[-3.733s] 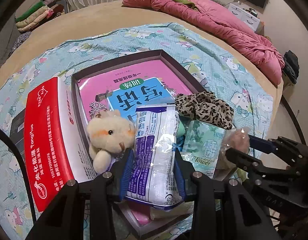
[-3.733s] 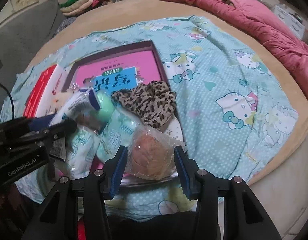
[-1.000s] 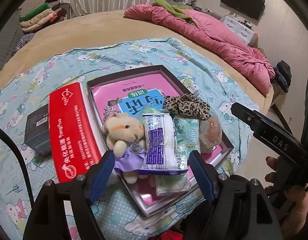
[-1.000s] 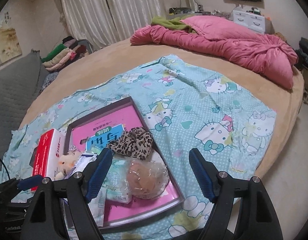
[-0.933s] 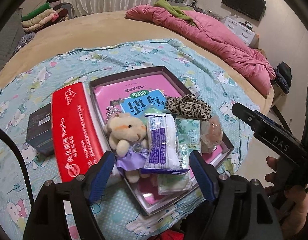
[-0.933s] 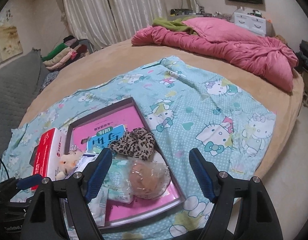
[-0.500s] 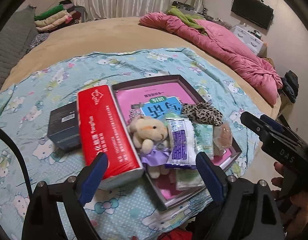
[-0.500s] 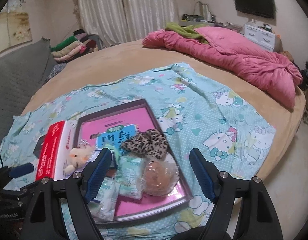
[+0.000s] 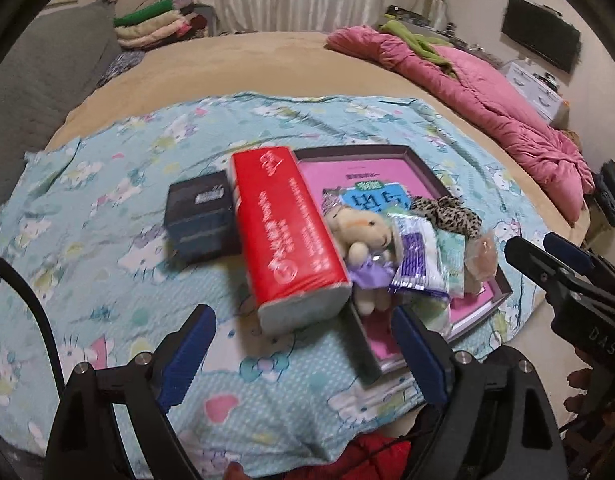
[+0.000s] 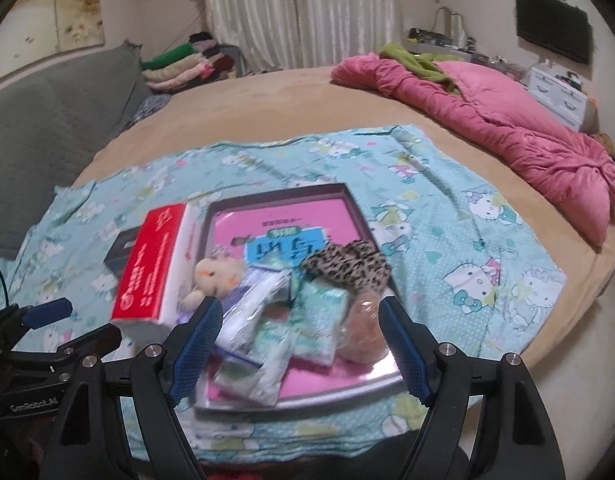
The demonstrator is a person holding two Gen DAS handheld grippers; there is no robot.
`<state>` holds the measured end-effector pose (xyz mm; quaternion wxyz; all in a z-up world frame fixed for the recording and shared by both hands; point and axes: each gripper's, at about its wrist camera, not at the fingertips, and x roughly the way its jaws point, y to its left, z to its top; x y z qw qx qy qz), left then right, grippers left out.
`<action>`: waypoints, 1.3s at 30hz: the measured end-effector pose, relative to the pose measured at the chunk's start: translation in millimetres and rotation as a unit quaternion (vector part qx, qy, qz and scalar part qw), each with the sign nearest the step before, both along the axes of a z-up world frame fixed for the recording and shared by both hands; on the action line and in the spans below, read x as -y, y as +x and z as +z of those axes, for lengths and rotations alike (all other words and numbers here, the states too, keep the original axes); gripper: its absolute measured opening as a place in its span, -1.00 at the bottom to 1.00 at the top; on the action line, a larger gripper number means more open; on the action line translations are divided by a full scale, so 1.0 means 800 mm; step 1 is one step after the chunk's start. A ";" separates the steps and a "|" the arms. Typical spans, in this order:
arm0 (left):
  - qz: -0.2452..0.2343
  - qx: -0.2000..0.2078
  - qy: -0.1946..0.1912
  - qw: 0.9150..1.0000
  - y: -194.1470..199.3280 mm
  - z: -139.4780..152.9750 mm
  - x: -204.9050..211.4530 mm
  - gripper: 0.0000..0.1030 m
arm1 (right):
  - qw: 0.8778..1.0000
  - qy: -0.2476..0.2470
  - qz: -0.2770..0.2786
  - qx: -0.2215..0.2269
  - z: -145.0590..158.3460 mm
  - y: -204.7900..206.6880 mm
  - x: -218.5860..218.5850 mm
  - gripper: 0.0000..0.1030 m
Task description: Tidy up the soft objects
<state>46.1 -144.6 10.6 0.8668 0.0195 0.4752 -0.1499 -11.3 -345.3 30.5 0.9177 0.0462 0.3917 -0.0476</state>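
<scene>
Left of the tray [image 9: 411, 160] stands the red tissue box [image 9: 287, 236]. Inside the tray the soft toy bear [image 9: 363, 236], wipes packet [image 9: 417, 258] and leopard scrunchie [image 9: 447, 212] sit together, probably sorted. The left gripper [image 9: 303, 354] and right gripper [image 10: 299, 346] gape wide, holding nothing.

tray [image 10: 357, 216] near edge: hidden behind the packets [image 10: 259, 340]
dark box [image 10: 121, 250]: mostly behind the red pack [image 10: 151, 268]
book print: blurred, perhaps unreadable

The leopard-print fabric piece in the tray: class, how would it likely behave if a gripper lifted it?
The leopard-print fabric piece lies bunched in folds, so it is probably floppy and would sag. Being cloth, it is likely light and unlikely to roll.
</scene>
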 end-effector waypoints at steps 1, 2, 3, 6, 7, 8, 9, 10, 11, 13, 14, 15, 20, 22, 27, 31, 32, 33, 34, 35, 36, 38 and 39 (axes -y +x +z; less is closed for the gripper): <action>0.004 -0.004 -0.004 1.000 -0.002 -0.001 -0.004 0.73 | 1.000 -0.003 0.003 -0.002 0.001 0.000 -0.004 0.58; 0.009 -0.007 -0.006 1.000 -0.005 -0.001 -0.008 0.73 | 1.000 -0.006 0.007 -0.004 0.001 -0.001 -0.008 0.58; 0.013 -0.009 -0.005 1.000 -0.007 -0.001 -0.012 0.73 | 1.000 -0.007 0.009 -0.004 0.002 -0.002 -0.012 0.58; 0.020 -0.014 0.000 1.000 -0.014 -0.002 -0.023 0.73 | 1.000 -0.006 0.014 -0.012 0.002 -0.007 -0.022 0.58; 0.024 -0.016 0.000 1.000 -0.016 -0.002 -0.027 0.73 | 1.000 -0.009 0.014 -0.017 0.001 -0.008 -0.026 0.58; 0.028 -0.017 0.000 0.999 -0.019 -0.001 -0.031 0.73 | 1.000 -0.014 0.015 -0.022 0.001 -0.009 -0.032 0.58; 0.030 -0.018 -0.002 0.999 -0.022 0.001 -0.035 0.73 | 0.999 -0.014 0.014 -0.028 0.002 -0.011 -0.038 0.58; 0.031 -0.017 -0.004 0.999 -0.025 0.004 -0.038 0.73 | 0.999 -0.012 0.013 -0.032 0.003 -0.013 -0.042 0.58; 0.032 -0.014 -0.005 0.999 -0.028 0.007 -0.040 0.73 | 0.999 -0.007 0.009 -0.035 0.004 -0.017 -0.046 0.58; 0.032 -0.007 -0.003 0.999 -0.035 0.014 -0.043 0.73 | 0.999 -0.003 0.002 -0.039 0.007 -0.025 -0.051 0.58; 0.032 -0.003 -0.004 0.999 -0.039 0.018 -0.044 0.73 | 0.999 -0.004 -0.004 -0.039 0.009 -0.029 -0.054 0.58; 0.031 -0.001 -0.005 0.999 -0.041 0.022 -0.046 0.73 | 0.999 -0.006 -0.010 -0.039 0.011 -0.034 -0.056 0.58; 0.029 0.004 -0.007 1.000 -0.052 0.033 -0.052 0.73 | 0.999 -0.021 -0.016 -0.024 0.025 -0.064 -0.069 0.58; 0.027 0.002 -0.005 1.000 -0.056 0.034 -0.051 0.73 | 0.999 -0.021 -0.016 -0.028 0.025 -0.079 -0.070 0.58; 0.008 0.000 0.001 1.000 -0.064 0.032 -0.040 0.73 | 0.999 -0.005 -0.028 -0.036 0.016 -0.105 -0.064 0.58; -0.001 -0.008 0.012 1.000 -0.069 0.027 -0.033 0.73 | 0.998 -0.001 -0.045 -0.045 0.012 -0.105 -0.053 0.58; -0.002 -0.009 0.014 1.000 -0.069 0.025 -0.032 0.73 | 0.998 0.004 -0.046 -0.047 0.009 -0.106 -0.051 0.58; -0.003 -0.010 0.015 1.000 -0.070 0.024 -0.031 0.73 | 0.998 0.005 -0.046 -0.050 0.007 -0.105 -0.052 0.58; -0.004 -0.011 0.016 1.000 -0.070 0.023 -0.030 0.73 | 0.998 0.006 -0.044 -0.053 0.005 -0.104 -0.052 0.58; -0.006 -0.012 0.018 1.000 -0.070 0.022 -0.029 0.73 | 0.998 0.007 -0.043 -0.053 0.004 -0.105 -0.053 0.58; -0.008 -0.012 0.020 1.000 -0.071 0.021 -0.027 0.73 | 0.998 0.005 -0.038 -0.053 0.003 -0.103 -0.055 0.58; -0.010 -0.014 0.022 1.000 -0.071 0.019 -0.026 0.73 | 0.998 0.000 -0.029 -0.052 0.003 -0.102 -0.060 0.58; -0.011 -0.015 0.022 1.000 -0.071 0.019 -0.026 0.73 | 0.998 -0.001 -0.026 -0.051 0.003 -0.102 -0.062 0.59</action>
